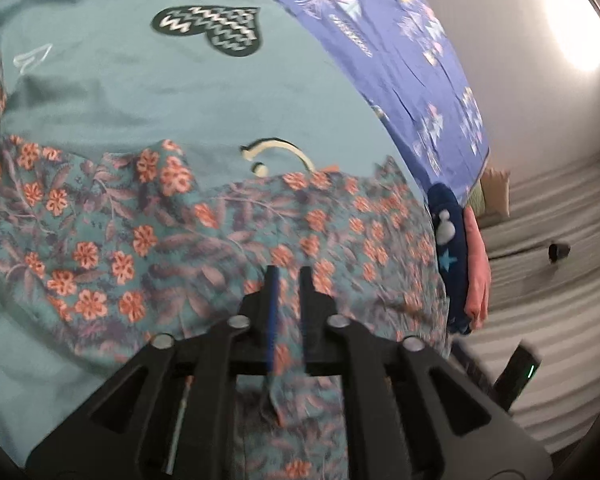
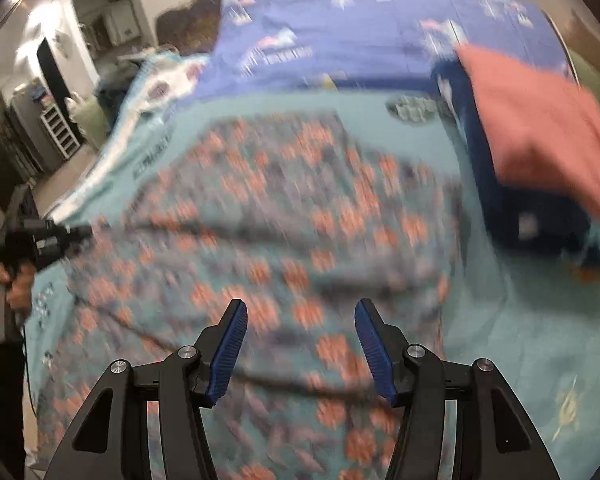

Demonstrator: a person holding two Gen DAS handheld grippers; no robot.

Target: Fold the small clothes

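Note:
A teal garment with orange flowers (image 1: 204,240) lies spread on a teal sheet (image 1: 140,100). It also fills the middle of the right wrist view (image 2: 284,216), which is blurred. My left gripper (image 1: 288,276) is shut on a pinch of the floral garment's edge, and cloth hangs between its fingers. In the right wrist view the left gripper (image 2: 66,236) shows at the garment's left edge, held by a hand. My right gripper (image 2: 300,312) is open and empty, just above the near part of the garment.
A folded pink cloth (image 2: 540,132) lies on a folded dark blue cloth (image 2: 512,208) at the right; both show in the left wrist view (image 1: 460,256). A blue patterned sheet (image 2: 360,40) covers the far side. A striped surface (image 1: 548,280) lies beyond the sheet's right edge.

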